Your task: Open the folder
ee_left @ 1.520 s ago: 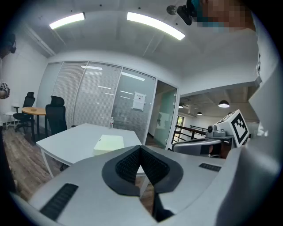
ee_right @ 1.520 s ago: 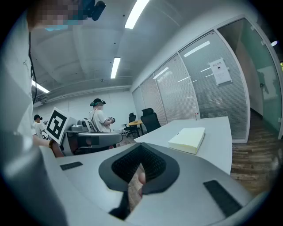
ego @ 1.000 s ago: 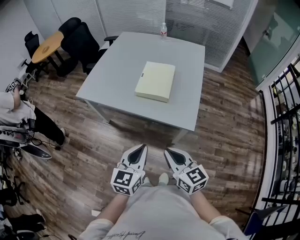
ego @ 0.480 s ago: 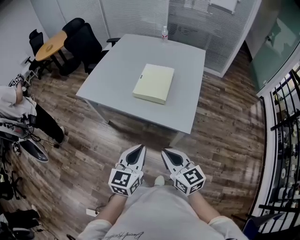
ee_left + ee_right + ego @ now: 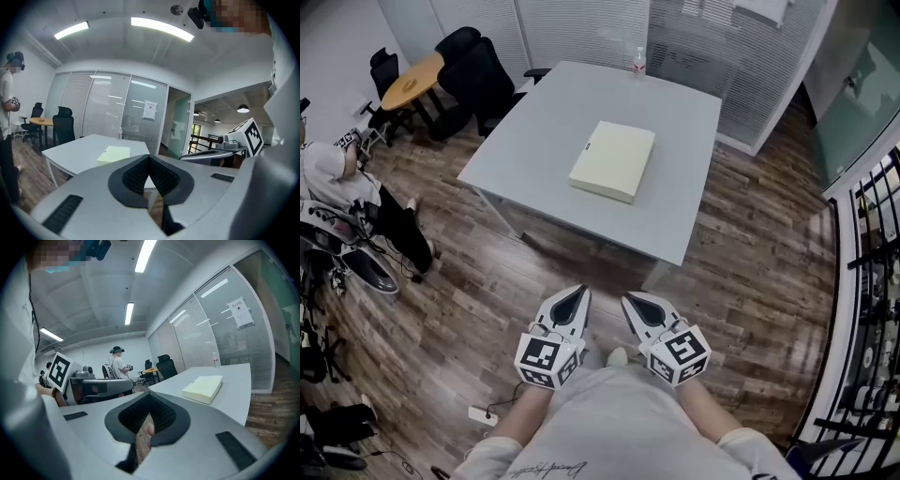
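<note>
Head cam drifted only. L tool (image 5: 573, 301) & R tool (image 5: 638, 307) closed, empty, well apart from pale-yellow flat folder (image 5: 613, 160) on grey worktop (image 5: 544, 131); approach not begun.

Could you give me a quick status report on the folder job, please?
Left gripper and right gripper both shut, empty, short of the table. Folder closed, flat mid-table, untouched. Path clear; bottle stands at the far edge.

The right gripper (image 5: 149, 403) has its jaws closed together. At two o'clock the pale yellow folder (image 5: 203, 388) lies shut (flat on the grey table (image 5: 236, 379)). At ten o'clock is the left gripper (image 5: 125, 388); a person (image 5: 117, 365) stands at eleven.
</note>
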Demonstrator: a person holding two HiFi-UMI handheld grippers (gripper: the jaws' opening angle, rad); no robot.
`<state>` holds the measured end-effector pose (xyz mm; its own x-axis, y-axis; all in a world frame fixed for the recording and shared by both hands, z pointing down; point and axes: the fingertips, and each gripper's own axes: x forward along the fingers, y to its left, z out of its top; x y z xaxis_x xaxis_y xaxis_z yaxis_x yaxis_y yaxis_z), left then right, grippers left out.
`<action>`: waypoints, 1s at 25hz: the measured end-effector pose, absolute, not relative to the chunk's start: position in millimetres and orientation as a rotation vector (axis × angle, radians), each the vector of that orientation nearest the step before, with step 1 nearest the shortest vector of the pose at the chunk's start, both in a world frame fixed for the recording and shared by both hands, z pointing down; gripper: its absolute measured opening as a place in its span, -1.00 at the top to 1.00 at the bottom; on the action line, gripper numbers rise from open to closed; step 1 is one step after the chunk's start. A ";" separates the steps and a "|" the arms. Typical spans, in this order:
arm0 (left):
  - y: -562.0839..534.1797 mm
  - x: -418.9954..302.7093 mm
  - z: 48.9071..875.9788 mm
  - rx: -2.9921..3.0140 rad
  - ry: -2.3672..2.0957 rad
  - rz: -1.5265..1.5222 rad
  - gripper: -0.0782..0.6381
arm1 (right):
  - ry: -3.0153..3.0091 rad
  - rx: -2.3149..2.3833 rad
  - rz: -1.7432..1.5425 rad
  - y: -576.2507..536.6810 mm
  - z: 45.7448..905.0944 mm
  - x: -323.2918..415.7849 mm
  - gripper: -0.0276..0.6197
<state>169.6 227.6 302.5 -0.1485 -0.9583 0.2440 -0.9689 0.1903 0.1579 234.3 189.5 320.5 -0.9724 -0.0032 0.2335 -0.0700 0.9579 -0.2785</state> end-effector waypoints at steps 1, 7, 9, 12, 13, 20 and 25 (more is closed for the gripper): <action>225.5 168.7 302.8 1.831 -2.181 0.054 0.76 | -2.879 0.053 0.422 187.1 320.7 233.4 0.87; 206.8 152.3 306.7 1.848 -2.161 0.065 0.76 | -2.874 0.078 0.436 168.2 327.4 217.7 0.87; 198.7 143.1 310.5 1.858 -2.154 0.063 0.76 | -2.872 0.091 0.438 161.1 331.6 208.5 0.87; 184.8 125.6 318.3 1.873 -2.132 0.059 0.76 | -2.869 0.115 0.443 149.6 337.9 190.2 0.87; 178.9 118.5 320.4 1.881 -2.121 0.060 0.76 | -2.868 0.125 0.443 144.6 339.2 182.6 0.87; 137.2 45.6 326.2 1.922 -2.080 0.063 0.76 | -2.849 0.208 0.460 100.6 348.2 112.6 0.87; 102.2 -33.5 333.4 1.932 -2.034 0.062 0.76 | -2.829 0.278 0.488 65.6 352.1 38.2 0.87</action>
